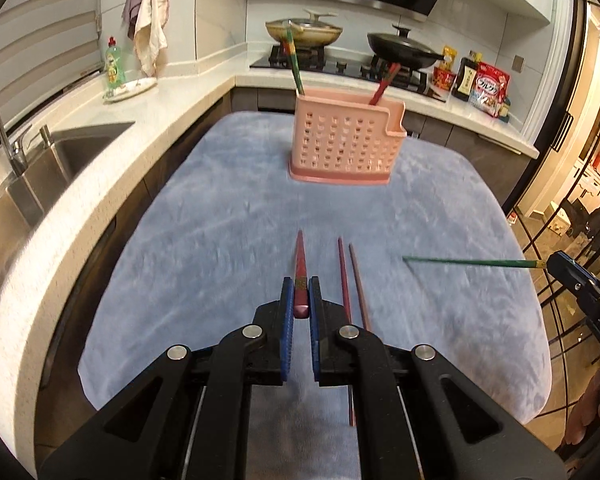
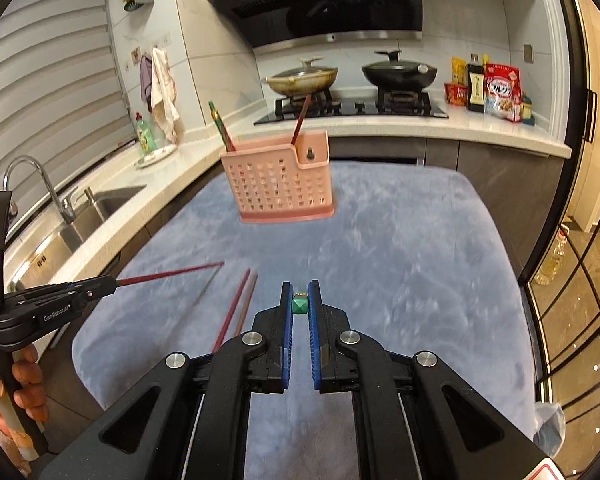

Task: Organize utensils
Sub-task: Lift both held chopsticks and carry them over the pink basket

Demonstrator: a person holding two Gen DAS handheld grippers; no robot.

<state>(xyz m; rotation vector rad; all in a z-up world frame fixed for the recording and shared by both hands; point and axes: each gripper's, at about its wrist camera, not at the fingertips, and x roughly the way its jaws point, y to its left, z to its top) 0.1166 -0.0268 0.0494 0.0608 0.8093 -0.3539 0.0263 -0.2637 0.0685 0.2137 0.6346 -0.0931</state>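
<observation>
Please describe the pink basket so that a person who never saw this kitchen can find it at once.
Find the blue cloth covering the table before the stove. Near its far end stands the pink basket, an upright plastic holder with rows of small holes. Unlike the chopsticks lying loose on the cloth, it already has two chopsticks standing in it.

One legible marking stands on the side of the left gripper (image 2: 112, 280) in the right wrist view: white lettering reading "GenRobot.AI". In the left wrist view the right gripper (image 1: 546, 265) bears white letters "DAS" (cut off at the frame edge). The red cereal bag (image 2: 503, 90) on the counter carries Japanese characters, too small to read reliably.
</observation>
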